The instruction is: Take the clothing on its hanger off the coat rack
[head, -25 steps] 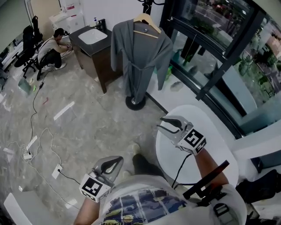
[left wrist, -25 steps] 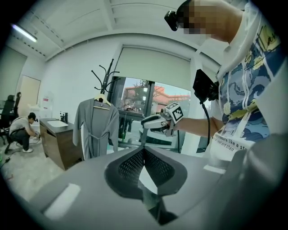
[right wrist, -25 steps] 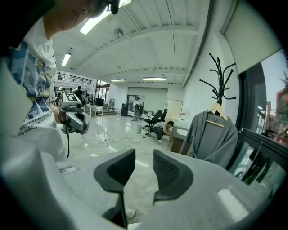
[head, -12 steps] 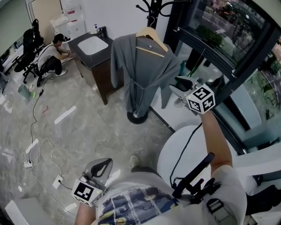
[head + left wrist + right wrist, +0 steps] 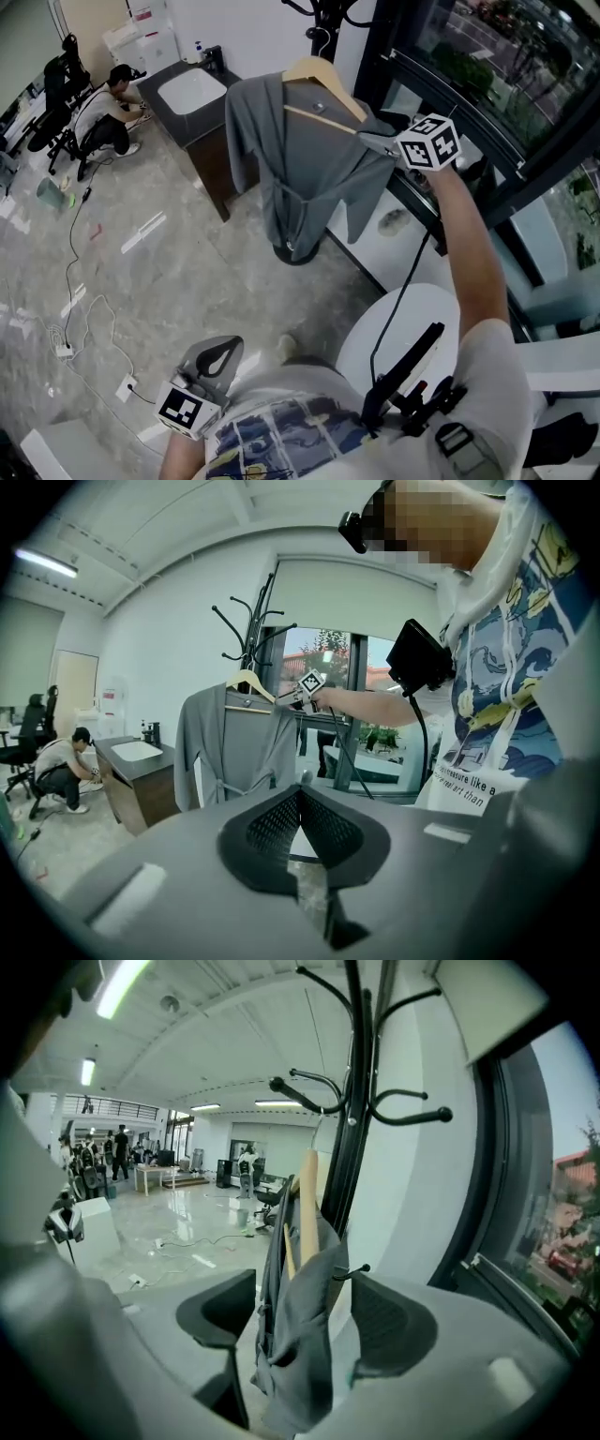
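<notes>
A grey robe (image 5: 300, 159) hangs on a wooden hanger (image 5: 323, 80) from the black coat rack (image 5: 323, 14). My right gripper (image 5: 375, 141) is raised to the robe's right shoulder. In the right gripper view its jaws are opening: the robe's shoulder (image 5: 300, 1335) and the hanger's end (image 5: 307, 1213) stand between the pads (image 5: 389, 1321), which do not press on them. My left gripper (image 5: 220, 345) hangs low by the person's waist with nothing in it. Its jaws meet in the left gripper view, so my left gripper (image 5: 298, 794) is shut, far from the robe (image 5: 230, 747).
A dark vanity with a white sink (image 5: 192, 89) stands left of the rack, a person (image 5: 112, 94) crouching beyond it. A round white table (image 5: 422, 328) is under my right arm. Black window frames (image 5: 487, 122) run along the right. Cables (image 5: 70, 309) trail over the floor.
My right gripper rose from above the white table to the robe's right shoulder, and its jaws spread wider. The left gripper stayed low.
</notes>
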The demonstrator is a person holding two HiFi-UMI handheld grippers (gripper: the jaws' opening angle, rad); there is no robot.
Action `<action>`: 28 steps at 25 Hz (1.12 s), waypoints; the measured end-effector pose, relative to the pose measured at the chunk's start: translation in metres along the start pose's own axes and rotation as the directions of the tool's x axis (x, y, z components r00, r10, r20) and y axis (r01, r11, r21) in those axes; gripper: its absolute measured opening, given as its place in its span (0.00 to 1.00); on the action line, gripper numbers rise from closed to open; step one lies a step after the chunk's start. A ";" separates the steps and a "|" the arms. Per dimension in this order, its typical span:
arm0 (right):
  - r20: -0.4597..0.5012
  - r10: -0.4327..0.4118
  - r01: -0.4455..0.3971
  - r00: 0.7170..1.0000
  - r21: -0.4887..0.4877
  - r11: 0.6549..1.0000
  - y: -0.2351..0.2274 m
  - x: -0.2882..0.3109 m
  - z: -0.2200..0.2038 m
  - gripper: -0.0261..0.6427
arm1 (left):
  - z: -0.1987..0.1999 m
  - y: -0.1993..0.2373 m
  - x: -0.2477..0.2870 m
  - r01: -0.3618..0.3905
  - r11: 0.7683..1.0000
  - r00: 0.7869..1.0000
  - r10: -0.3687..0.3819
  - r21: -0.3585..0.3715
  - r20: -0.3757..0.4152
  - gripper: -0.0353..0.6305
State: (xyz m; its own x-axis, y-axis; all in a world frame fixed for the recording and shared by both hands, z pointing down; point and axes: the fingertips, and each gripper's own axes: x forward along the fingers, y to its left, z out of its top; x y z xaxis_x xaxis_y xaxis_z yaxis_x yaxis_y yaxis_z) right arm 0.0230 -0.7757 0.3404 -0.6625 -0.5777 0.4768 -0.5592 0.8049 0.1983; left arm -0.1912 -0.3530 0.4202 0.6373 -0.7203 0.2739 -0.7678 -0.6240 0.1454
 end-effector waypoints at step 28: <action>-0.084 0.101 -0.097 0.991 0.047 0.994 0.025 0.036 0.025 0.05 | -0.001 0.040 -0.009 0.015 1.000 1.000 -0.015 -0.020 0.008 0.06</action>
State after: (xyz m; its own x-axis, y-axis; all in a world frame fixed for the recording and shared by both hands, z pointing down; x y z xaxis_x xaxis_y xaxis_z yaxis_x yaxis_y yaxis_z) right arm -0.0270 -0.7798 0.3405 -0.6713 -0.4801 0.5646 -0.5148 0.8501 0.1108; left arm -0.2283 -0.3712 0.4247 0.6491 -0.7133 0.2644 -0.7593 -0.6285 0.1687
